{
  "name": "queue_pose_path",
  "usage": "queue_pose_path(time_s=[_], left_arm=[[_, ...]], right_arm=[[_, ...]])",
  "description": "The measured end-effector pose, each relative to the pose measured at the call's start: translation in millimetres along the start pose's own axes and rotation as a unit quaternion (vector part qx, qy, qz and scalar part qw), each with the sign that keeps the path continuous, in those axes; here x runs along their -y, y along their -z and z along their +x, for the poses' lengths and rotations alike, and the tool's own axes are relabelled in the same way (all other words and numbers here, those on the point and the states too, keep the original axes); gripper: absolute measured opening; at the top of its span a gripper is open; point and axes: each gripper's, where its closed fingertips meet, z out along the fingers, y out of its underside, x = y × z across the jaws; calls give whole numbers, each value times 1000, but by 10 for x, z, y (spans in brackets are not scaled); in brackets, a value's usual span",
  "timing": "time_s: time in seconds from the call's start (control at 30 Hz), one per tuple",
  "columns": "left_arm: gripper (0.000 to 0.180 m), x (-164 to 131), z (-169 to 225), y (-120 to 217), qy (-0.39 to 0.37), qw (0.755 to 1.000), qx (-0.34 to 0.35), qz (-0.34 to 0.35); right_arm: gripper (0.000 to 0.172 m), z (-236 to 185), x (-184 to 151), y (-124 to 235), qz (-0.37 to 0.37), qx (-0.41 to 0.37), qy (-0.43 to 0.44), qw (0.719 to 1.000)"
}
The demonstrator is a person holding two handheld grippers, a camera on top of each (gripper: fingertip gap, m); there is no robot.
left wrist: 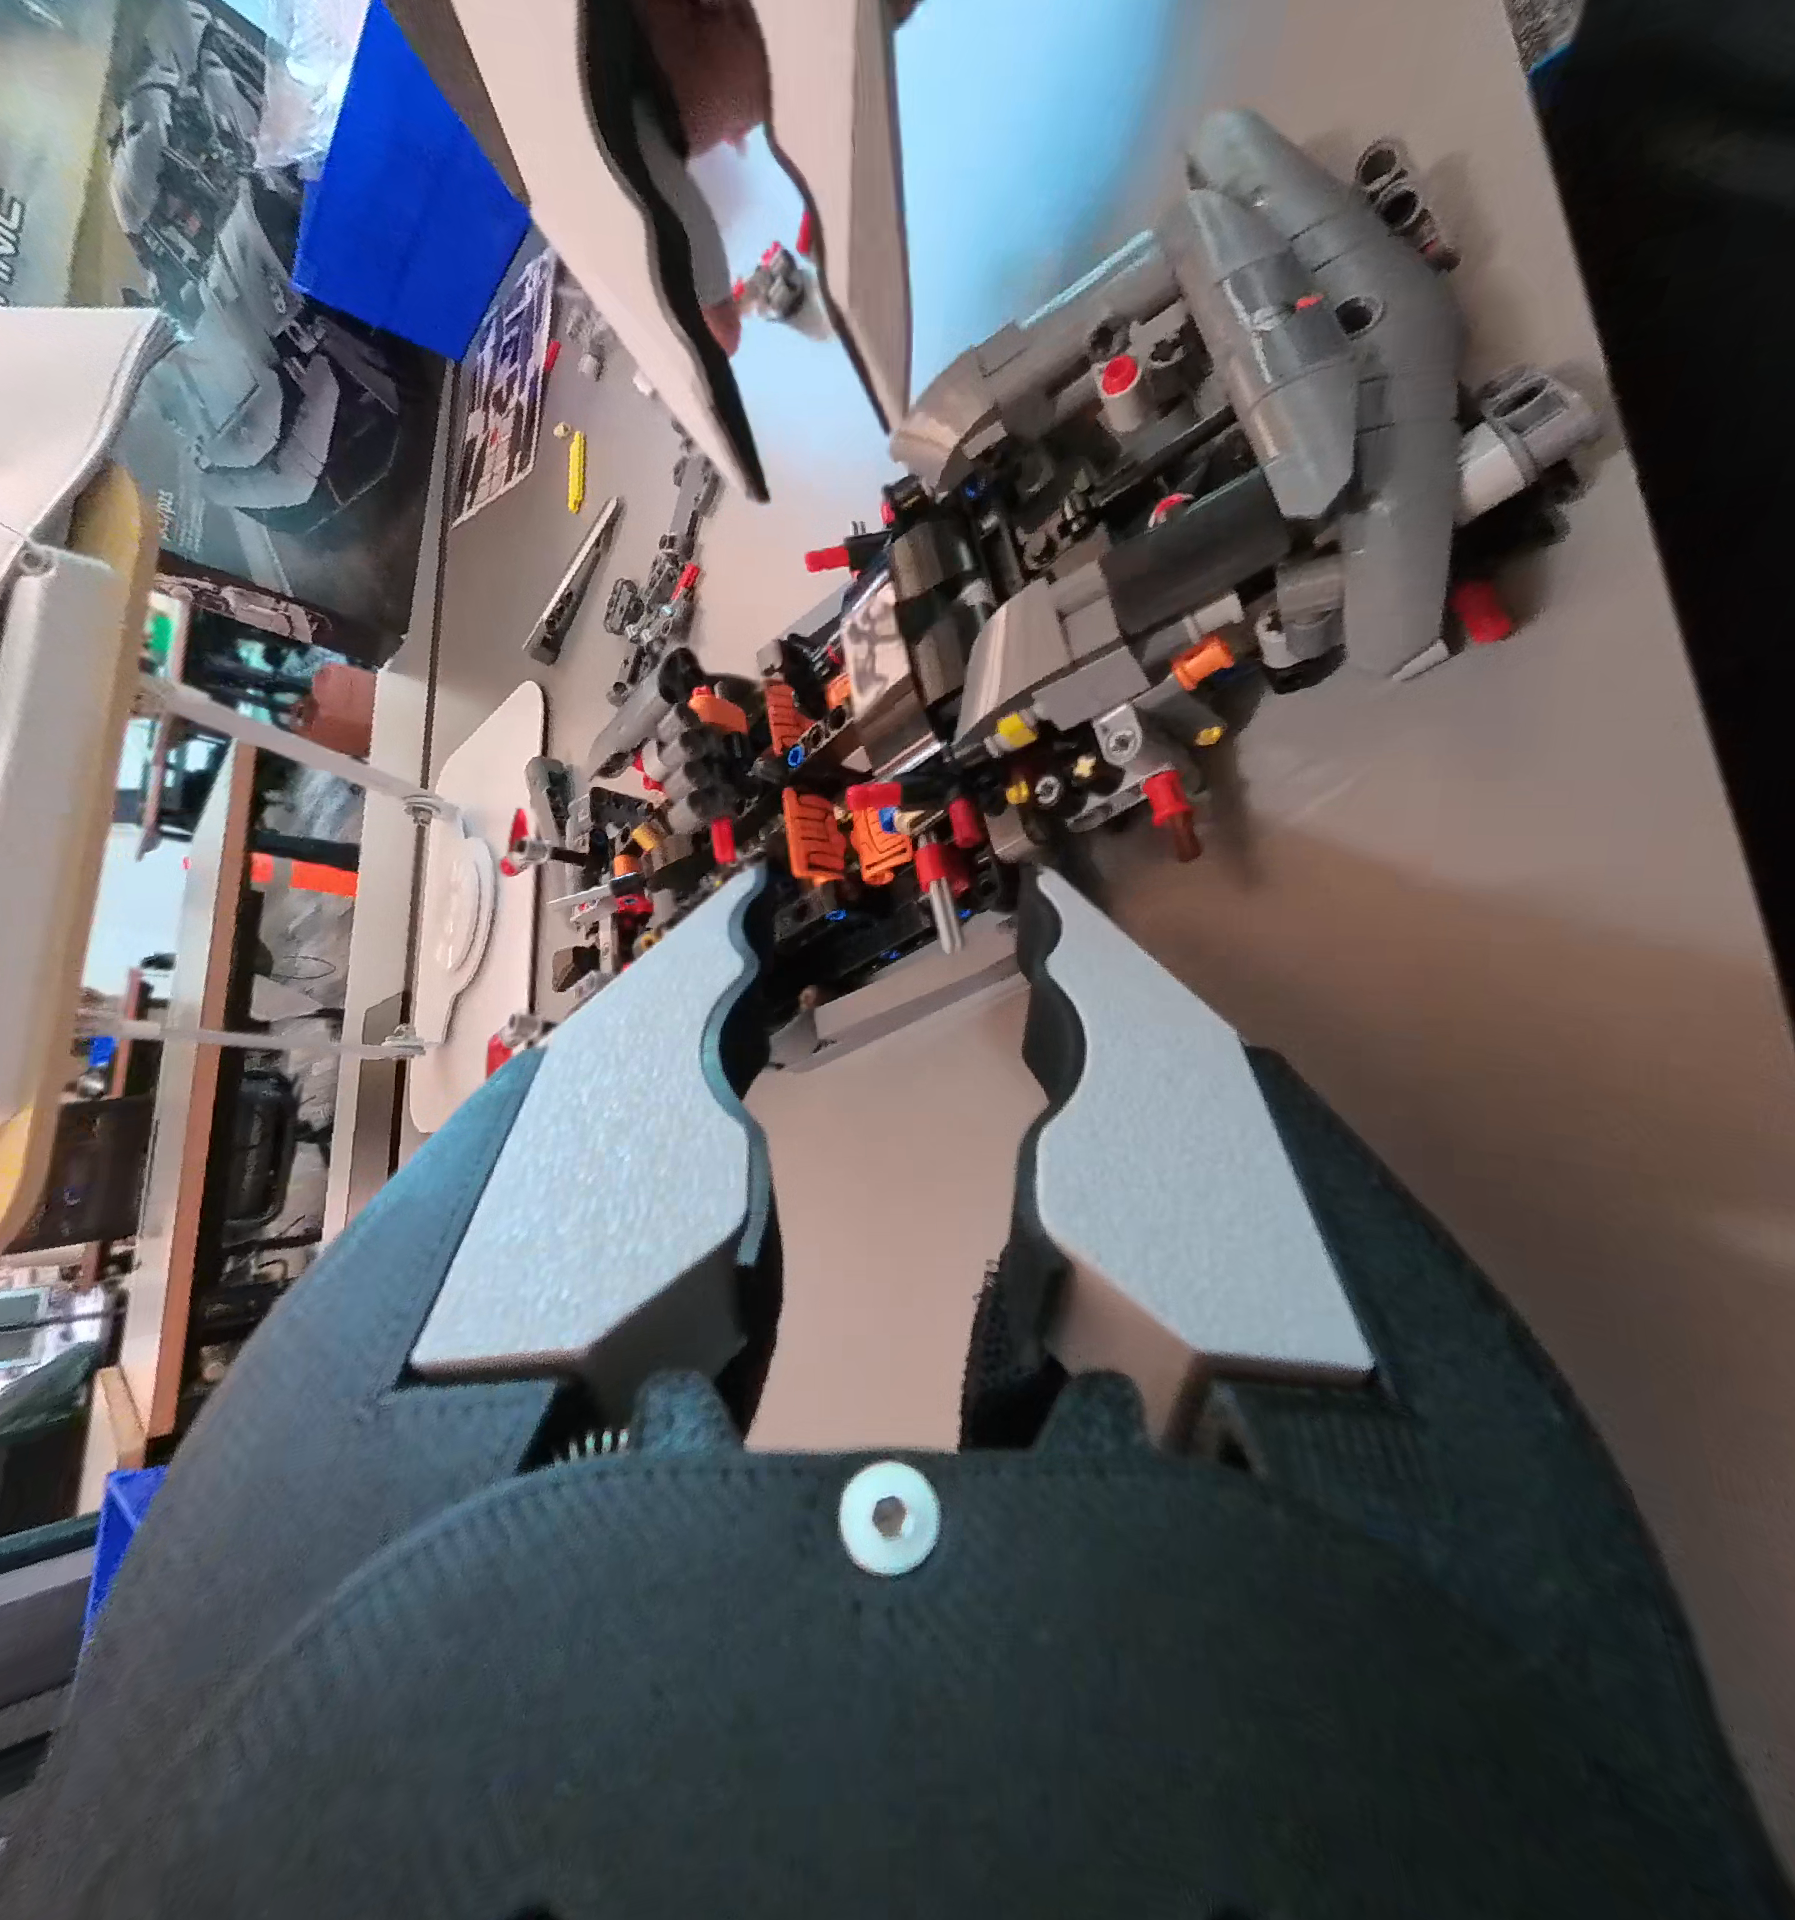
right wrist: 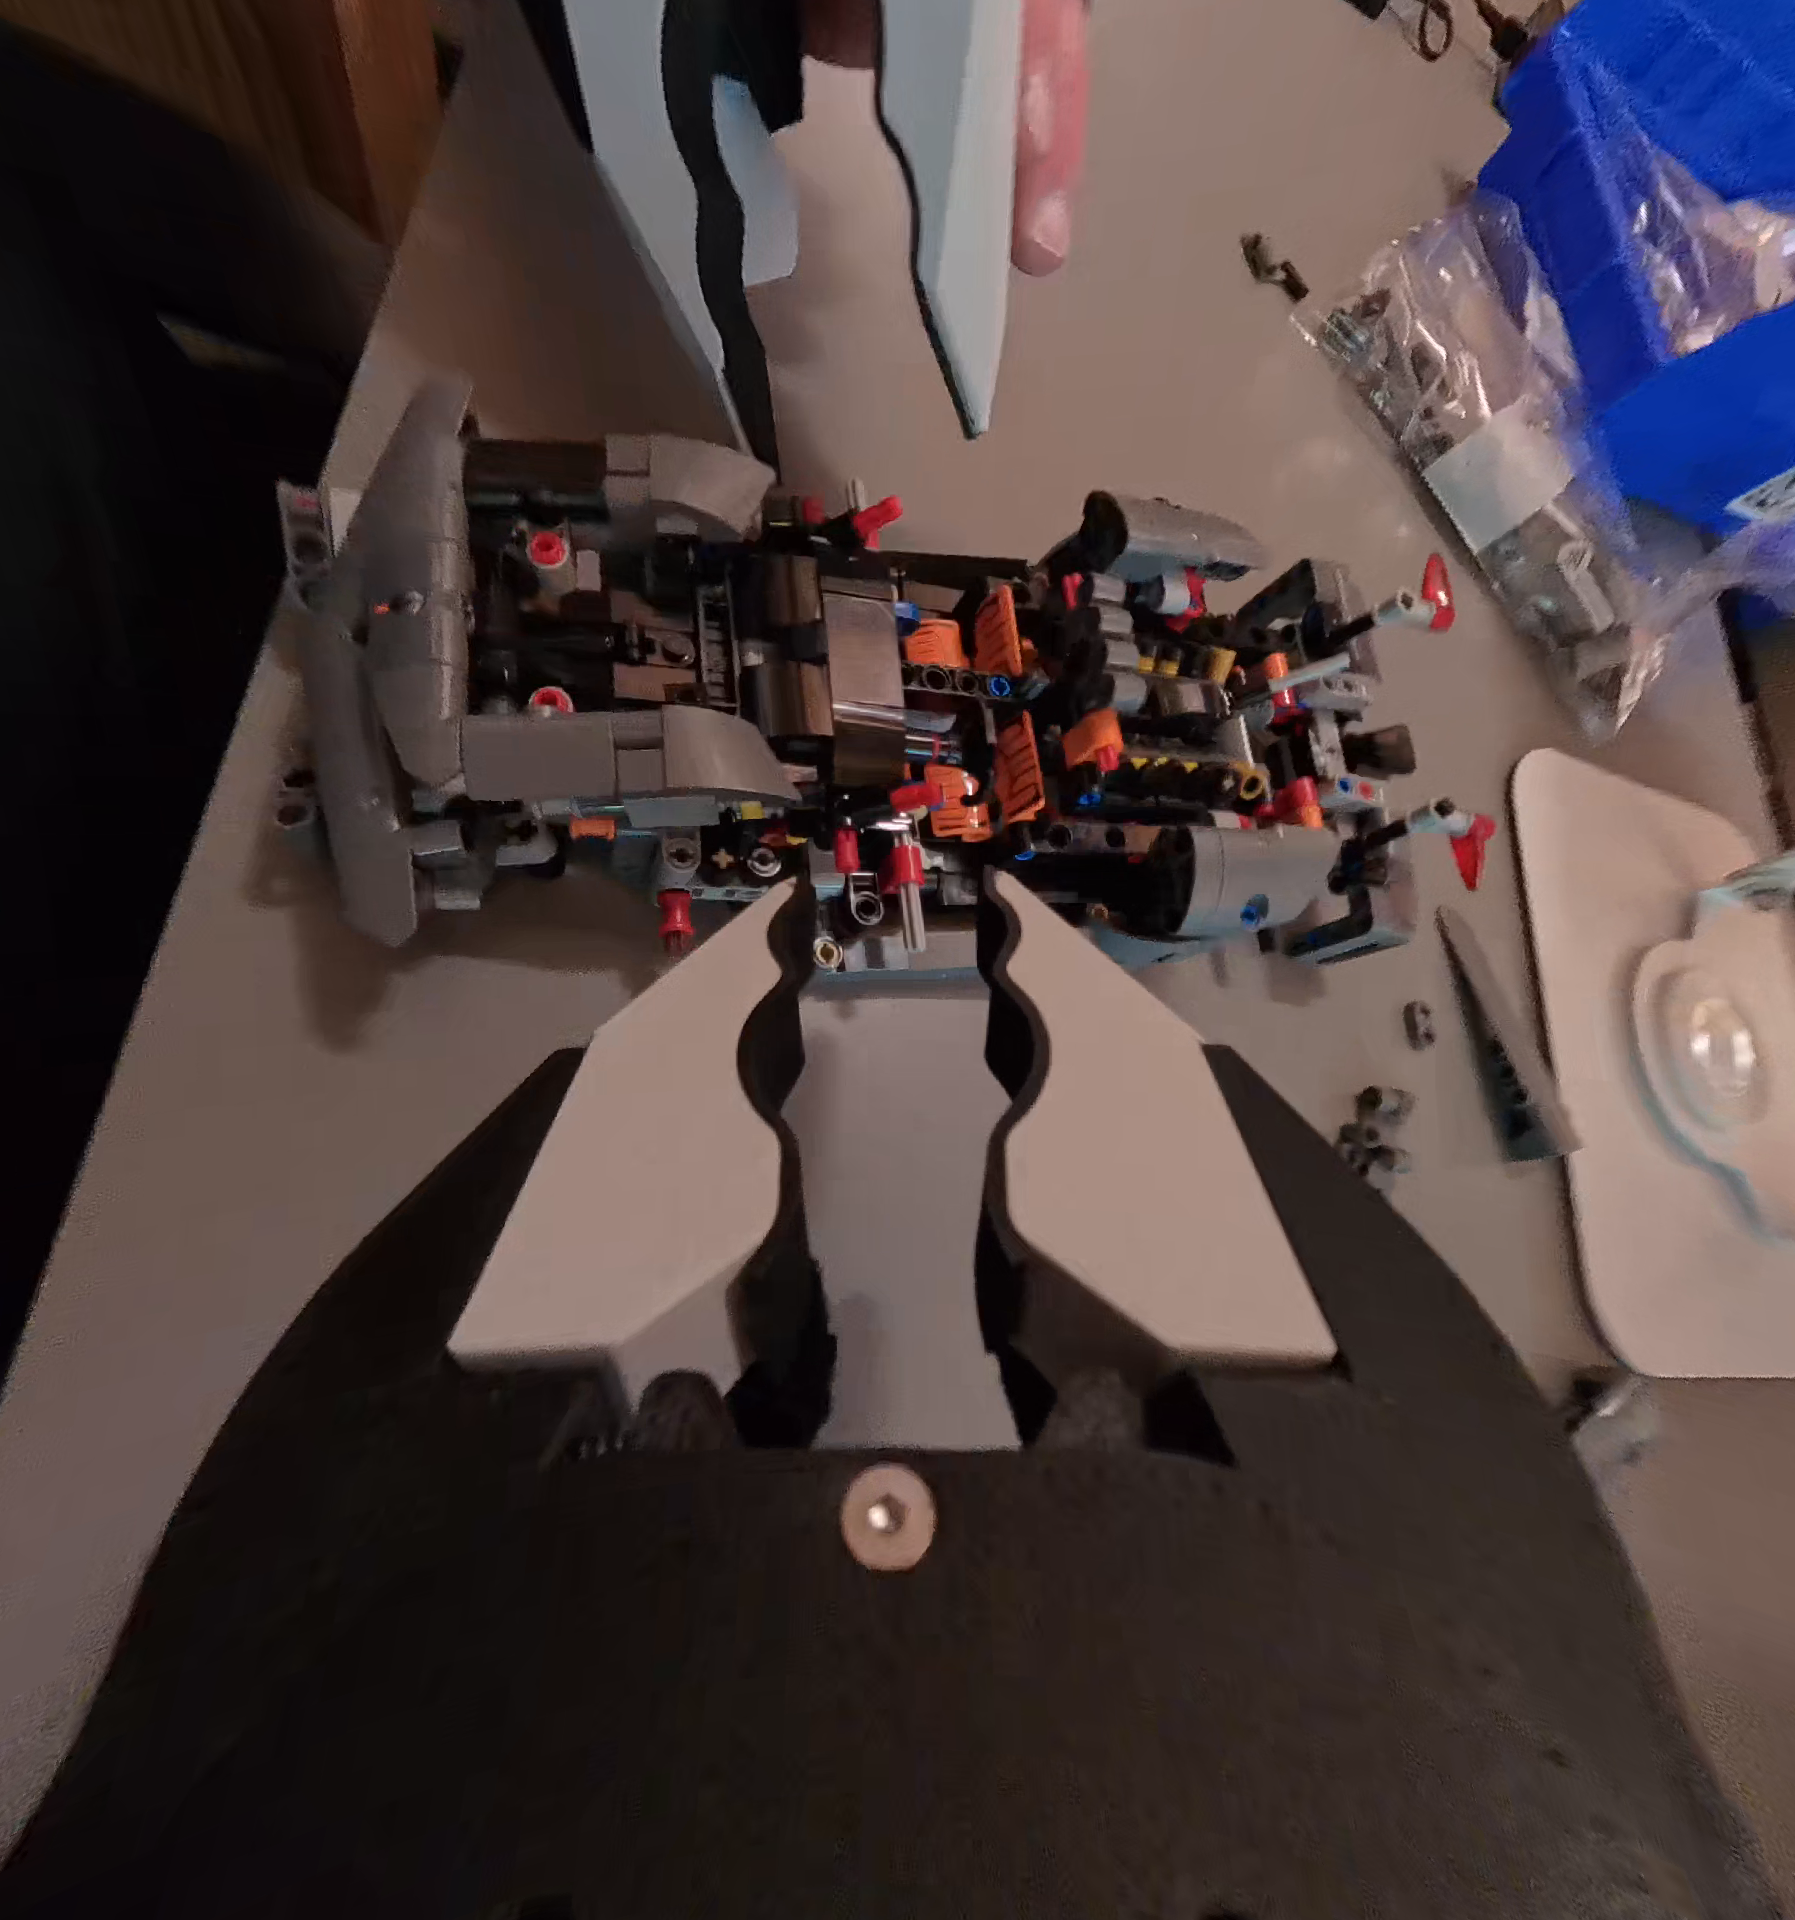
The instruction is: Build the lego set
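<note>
A part-built brick model car point(right wrist: 872, 707), grey-panelled with black, orange and red parts showing inside, lies on a pale table point(right wrist: 249, 1091). Its grey bodywork end points toward the table edge nearest you; its open mechanical end points toward the loose parts.

Your right gripper point(right wrist: 888, 894) sits at the model's near side with its jaws spread. The two pale fingertips point(right wrist: 758, 935) stand either side of a grey axle pin with a red bush and a flat grey plate at the model's edge. Neither pad presses on anything; the claw is released.

Your left gripper point(left wrist: 893, 904) is also spread wide at the same side of the model, its tips flanking the same red-bushed axle and grey plate. Nothing is clamped there.

In the right wrist view, the left gripper point(right wrist: 862, 395) also appears above the model, jaws apart, with part of a hand point(right wrist: 1044, 156) behind it.

Farther out lie a clear bag of parts point(right wrist: 1495, 468), blue bins point(right wrist: 1703, 208), a long grey wedge piece point(right wrist: 1506, 1039), small grey connectors point(right wrist: 1376, 1132) and a white board point(right wrist: 1651, 1039) with a clear dome on it.
</note>
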Motion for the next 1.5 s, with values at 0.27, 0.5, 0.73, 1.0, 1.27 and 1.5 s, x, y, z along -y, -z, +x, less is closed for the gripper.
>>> queue_pose_path(time_s=[0.27,0.5,0.73,1.0,1.27,1.5], left_arm=[[36,22,20,-69,1,1000,11,9],[30,64,41,-132,-1,1000,10,18],[24,56,34,-166,-5,1000,6,15],[23,61,40,-158,-5,1000,20,15],[24,58,41,-148,-7,1000,15,12],[38,1,-37,-109,19,999,35,2]], right_arm=[[28,21,-6,-151,-63,-72,150,984],[22,2,34,-212,-70,-78,199,974],[21,-3,37,-220,-71,-76,213,972],[20,-13,33,-224,-83,-78,236,965],[1,-85,-6,-238,-93,-69,253,961],[24,42,10,-112,-84,-88,201,972]])
